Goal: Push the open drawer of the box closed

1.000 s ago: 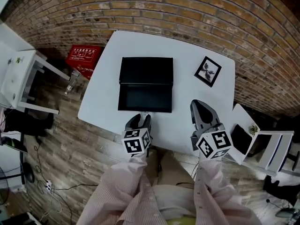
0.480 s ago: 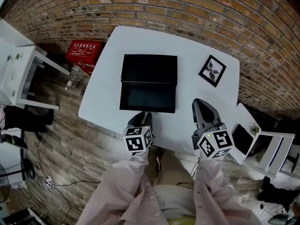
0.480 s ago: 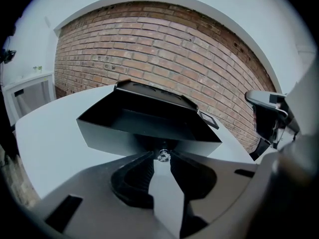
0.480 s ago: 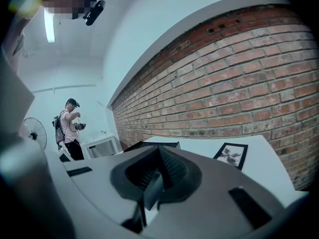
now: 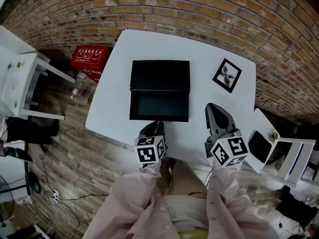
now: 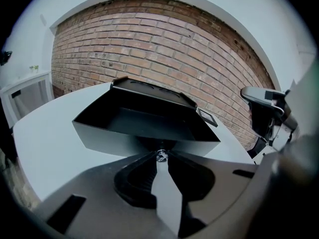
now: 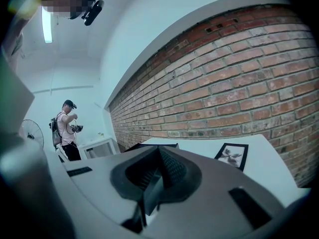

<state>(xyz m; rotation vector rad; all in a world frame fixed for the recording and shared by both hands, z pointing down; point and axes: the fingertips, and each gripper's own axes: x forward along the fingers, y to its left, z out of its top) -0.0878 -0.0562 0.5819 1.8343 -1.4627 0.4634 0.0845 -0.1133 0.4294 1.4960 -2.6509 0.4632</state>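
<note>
Drawer (image 5: 158, 106) stands pulled out toward me from the black box (image 5: 160, 74) in the middle of the white table (image 5: 114, 93). I see my left gripper (image 5: 157, 124) at the drawer's near front. Its jaws have just been closing, and their tips pinch the small knob (image 6: 160, 156) there. My right gripper (image 5: 212, 106) hangs over the table's near right, jaws pressed together on nothing. A framed picture (image 5: 227, 75) lies beyond it.

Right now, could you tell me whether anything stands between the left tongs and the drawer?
Nothing visible does. The left tongs, which have just been closing, sit at the drawer front with its knob at their tips.
</note>
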